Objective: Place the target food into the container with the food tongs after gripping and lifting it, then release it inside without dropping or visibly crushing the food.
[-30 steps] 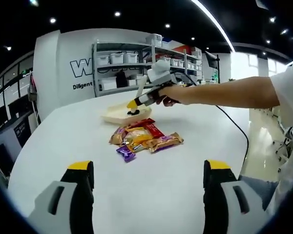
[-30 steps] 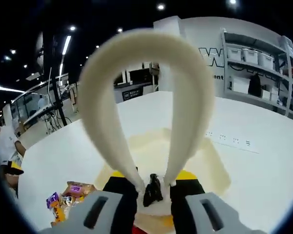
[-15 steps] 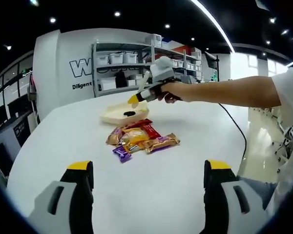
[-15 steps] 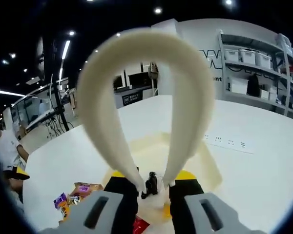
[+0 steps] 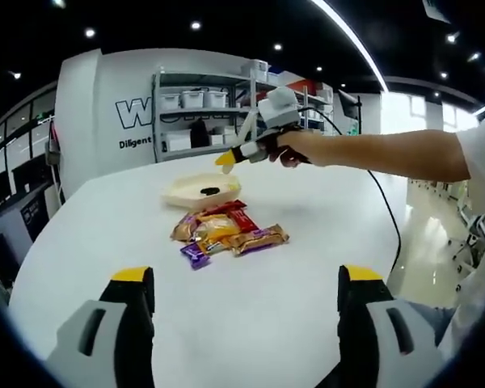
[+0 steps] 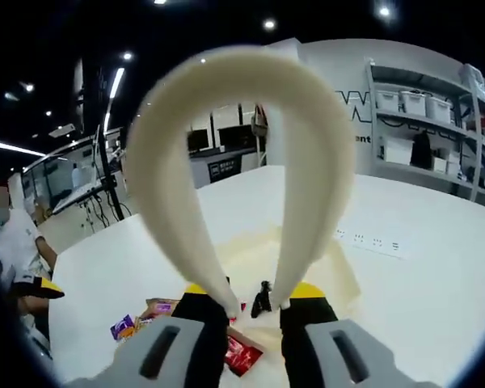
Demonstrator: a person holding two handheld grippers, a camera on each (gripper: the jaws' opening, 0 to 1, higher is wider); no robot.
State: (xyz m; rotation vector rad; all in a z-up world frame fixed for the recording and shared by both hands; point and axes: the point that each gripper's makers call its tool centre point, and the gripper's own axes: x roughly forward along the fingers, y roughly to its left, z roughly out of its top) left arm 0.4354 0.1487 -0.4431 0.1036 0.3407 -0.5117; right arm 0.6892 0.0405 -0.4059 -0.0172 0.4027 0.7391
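A white table (image 5: 250, 299) is spreading across the lower half of the left gripper view, with storage shelves (image 5: 210, 109) standing along the wall at upper centre. A person's arm (image 5: 388, 153) is reaching in from the right of that view, holding the right gripper (image 5: 226, 159) raised above a cream tray (image 5: 178, 194) at centre frame. The left gripper (image 5: 246, 299) is idling at the bottom of its own view, jaws spread wide with nothing between them, well apart from everything on the table. In the right gripper view, cream tongs (image 6: 238, 162) are looping up through the centre of the frame, their two arms pinched between the jaws at the bottom and their tips drawn narrow with a small gap between them; whether they are gripping anything cannot be told. A pile of snack packets (image 5: 226, 234) is lying just beside the tray, below it in the left gripper view and at lower left in the right gripper view. A small dark piece of food (image 5: 209, 191) is resting inside the tray in the left gripper view; in the right gripper view it is appearing between the tong tips, at lower centre.
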